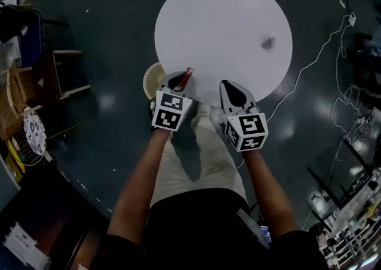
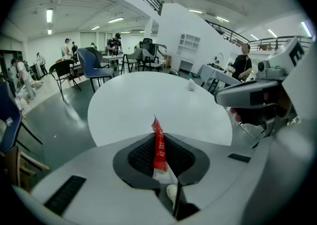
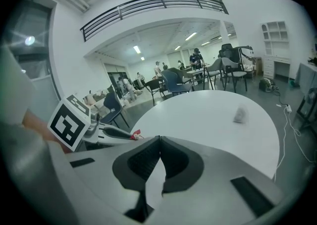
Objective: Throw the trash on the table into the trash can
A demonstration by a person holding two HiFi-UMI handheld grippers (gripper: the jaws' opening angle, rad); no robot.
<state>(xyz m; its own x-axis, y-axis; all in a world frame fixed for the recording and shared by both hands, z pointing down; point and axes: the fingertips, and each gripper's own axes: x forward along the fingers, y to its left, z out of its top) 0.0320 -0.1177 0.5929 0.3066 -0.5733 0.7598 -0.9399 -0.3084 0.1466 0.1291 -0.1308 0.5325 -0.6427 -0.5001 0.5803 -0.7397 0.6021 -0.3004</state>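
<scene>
Red sachet [image 2: 159,144] is pinched upright in the left gripper [image 1: 178,81], with the jaws narrowed right down onto it so the top pokes out past the tips. It's held over the near edge of the white round table [image 1: 223,7]. That makes sense, since the cream mesh trash can [image 1: 151,78] sits on the floor just beside the table's near-left edge, right by that gripper. I'd guess the drop is only a short swing left. The right gripper [image 3: 157,157] is closed tight on nothing and parked over the near edge, probably just keeping out of the way. One crumpled grey wad [image 1: 268,43] lies near the table's right edge, so that one's left to do.
</scene>
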